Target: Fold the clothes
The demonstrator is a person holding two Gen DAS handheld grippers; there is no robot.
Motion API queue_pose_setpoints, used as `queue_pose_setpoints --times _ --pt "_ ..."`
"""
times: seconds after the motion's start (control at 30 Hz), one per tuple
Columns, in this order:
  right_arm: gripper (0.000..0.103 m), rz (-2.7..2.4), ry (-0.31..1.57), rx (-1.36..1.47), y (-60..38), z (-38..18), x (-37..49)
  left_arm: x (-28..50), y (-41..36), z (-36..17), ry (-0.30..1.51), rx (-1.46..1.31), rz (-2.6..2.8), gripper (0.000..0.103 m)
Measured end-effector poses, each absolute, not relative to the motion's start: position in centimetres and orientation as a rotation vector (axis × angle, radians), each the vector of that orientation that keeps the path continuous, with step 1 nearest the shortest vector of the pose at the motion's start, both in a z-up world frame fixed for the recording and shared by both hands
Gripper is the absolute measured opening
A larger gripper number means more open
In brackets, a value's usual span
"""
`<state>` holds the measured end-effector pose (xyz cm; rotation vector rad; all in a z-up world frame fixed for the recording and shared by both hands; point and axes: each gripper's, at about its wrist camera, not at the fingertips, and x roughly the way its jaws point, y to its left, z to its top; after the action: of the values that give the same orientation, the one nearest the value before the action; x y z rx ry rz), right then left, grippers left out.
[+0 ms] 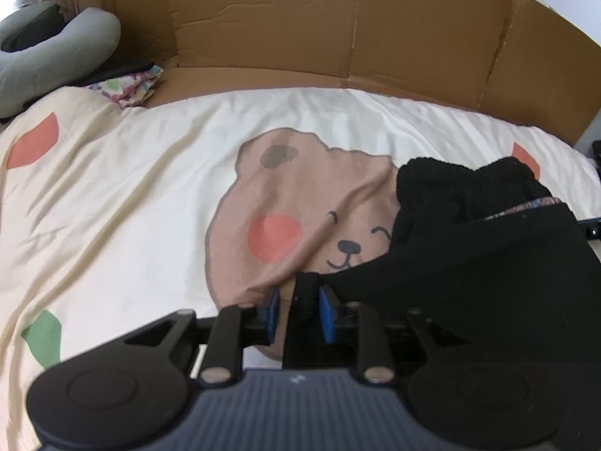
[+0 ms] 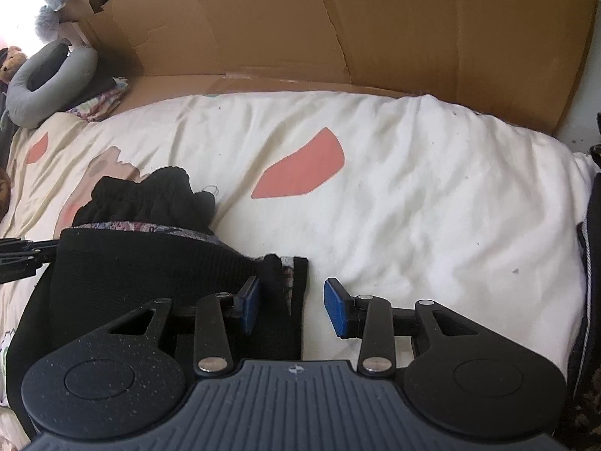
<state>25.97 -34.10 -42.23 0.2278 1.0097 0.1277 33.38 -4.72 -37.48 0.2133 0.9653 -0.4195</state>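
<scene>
A black garment with a ribbed knit end and a patterned lining lies bunched on the cream bear-print bed sheet. My left gripper is at the garment's left corner. A black strip of it stands between the blue pads, with a gap showing on the left side, so the jaws are open. In the right wrist view the same garment lies to the left. My right gripper is open around the garment's right edge, and its right pad stands clear of the cloth over the sheet.
A brown cardboard wall runs along the far side of the bed. A grey neck pillow and a small colourful cloth lie at the back left. A dark patterned item borders the sheet on the right.
</scene>
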Motion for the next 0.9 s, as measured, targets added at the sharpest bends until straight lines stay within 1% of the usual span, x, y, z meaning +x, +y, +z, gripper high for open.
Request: queue_pose_setpoints --times 0.1,0.17,0.2,0.27,0.3,0.37,0.53,0.57,0.6,0.7,0.9 --pt "0.041 0.148 1.010 0.199 -33.4 -42.5 26.1 33.4 -4.8 -37.5 0.966 0.215 -0.421 0.025" --pt "0.030 0.165 1.008 0.163 -32.7 -42.6 26.1 33.4 -4.9 -37.5 0.969 0.219 -0.421 0.025" --pt "0.028 0.173 1.008 0.151 -32.4 -42.6 26.2 33.4 -4.9 -37.5 0.971 0.219 -0.421 0.024" --pt "0.017 0.188 1.008 0.128 -31.9 -42.5 26.2 33.4 -5.0 -37.5 0.972 0.217 -0.422 0.020" --pt "0.015 0.193 1.007 0.122 -31.9 -42.5 26.2 33.3 -5.1 -37.6 0.972 0.216 -0.424 0.017" --pt "0.011 0.201 1.003 0.110 -31.8 -42.4 26.2 33.1 -5.3 -37.7 0.963 0.231 -0.426 0.016" --pt "0.009 0.177 0.975 0.108 -32.1 -41.7 25.7 32.9 -5.7 -37.7 0.955 0.262 -0.434 0.014" --pt "0.009 0.169 0.966 0.107 -32.2 -41.5 25.5 32.9 -5.8 -37.7 0.953 0.265 -0.435 0.010" --pt "0.009 0.158 0.953 0.107 -32.4 -41.3 25.4 32.7 -5.9 -37.7 0.950 0.265 -0.434 0.008" --pt "0.008 0.138 0.926 0.117 -33.0 -40.6 24.9 32.4 -5.7 -37.4 0.936 0.253 -0.423 0.005" --pt "0.009 0.126 0.864 0.118 -33.7 -38.7 23.9 31.6 -4.9 -35.2 0.853 0.250 -0.401 0.005"
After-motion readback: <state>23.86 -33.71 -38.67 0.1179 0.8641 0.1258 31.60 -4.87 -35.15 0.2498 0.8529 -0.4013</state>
